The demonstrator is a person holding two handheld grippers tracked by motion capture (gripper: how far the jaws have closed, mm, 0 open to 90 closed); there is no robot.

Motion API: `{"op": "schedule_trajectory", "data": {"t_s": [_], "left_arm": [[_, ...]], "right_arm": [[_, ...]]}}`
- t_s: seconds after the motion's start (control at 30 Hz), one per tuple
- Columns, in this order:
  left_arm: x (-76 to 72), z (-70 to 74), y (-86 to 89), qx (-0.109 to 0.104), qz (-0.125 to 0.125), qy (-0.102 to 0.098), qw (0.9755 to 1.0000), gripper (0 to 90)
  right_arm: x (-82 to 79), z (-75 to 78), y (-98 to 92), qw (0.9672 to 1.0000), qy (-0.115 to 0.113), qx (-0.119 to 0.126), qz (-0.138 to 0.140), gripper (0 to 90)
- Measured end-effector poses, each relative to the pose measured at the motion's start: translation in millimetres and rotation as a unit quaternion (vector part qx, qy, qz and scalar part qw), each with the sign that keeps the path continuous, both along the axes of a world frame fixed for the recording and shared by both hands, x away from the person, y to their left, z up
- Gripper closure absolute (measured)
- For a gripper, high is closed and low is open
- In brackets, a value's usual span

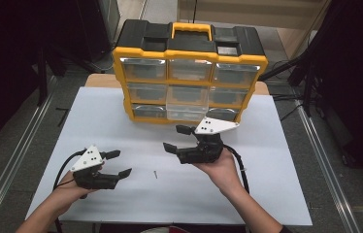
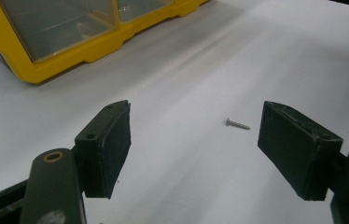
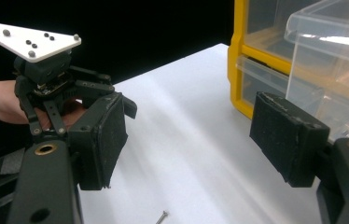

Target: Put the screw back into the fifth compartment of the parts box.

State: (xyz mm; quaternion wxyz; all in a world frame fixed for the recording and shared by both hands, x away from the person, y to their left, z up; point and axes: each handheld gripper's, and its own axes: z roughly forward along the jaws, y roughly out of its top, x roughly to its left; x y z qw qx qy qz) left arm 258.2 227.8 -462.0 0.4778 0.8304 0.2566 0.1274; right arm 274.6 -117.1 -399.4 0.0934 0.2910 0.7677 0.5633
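Steel screw [image 2: 237,124] lies between both empty, gaping claws, left [image 2: 196,149] and right [image 3: 189,140].

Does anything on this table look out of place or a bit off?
Two things. A single small screw lies loose on the white table, between the two grippers, outside any drawer. And one clear drawer of the yellow organizer sticks out, pulled partly open, while the others sit flush.

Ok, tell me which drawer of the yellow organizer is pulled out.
The bottom row's middle drawer: its clear box juts forward past the yellow organizer, while the other eight drawers sit flush in their slots.
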Motion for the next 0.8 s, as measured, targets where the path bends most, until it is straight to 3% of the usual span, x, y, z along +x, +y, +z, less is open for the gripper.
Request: {"op": "schedule_trajectory", "data": {"t_s": [0.27,0.47,0.8], "left_arm": [[0.4,-0.1,0.1,0.001,-0.001,-0.001,1.0000,25.7],[0.3,-0.3,-0.1,0.000,0.001,-0.001,1.0000,25.7],[0.3,-0.2,-0.1,0.001,0.000,-0.001,1.0000,25.7]], "right_arm": [[-5.4,-11.7,4.4,1.0000,0.004,0.004,0.006,28.1],[-9.3,-21.3,10.5,0.9999,0.004,-0.008,0.012,28.4],[-11.3,-28.5,12.2,0.9999,0.000,-0.006,0.012,28.5]]}}
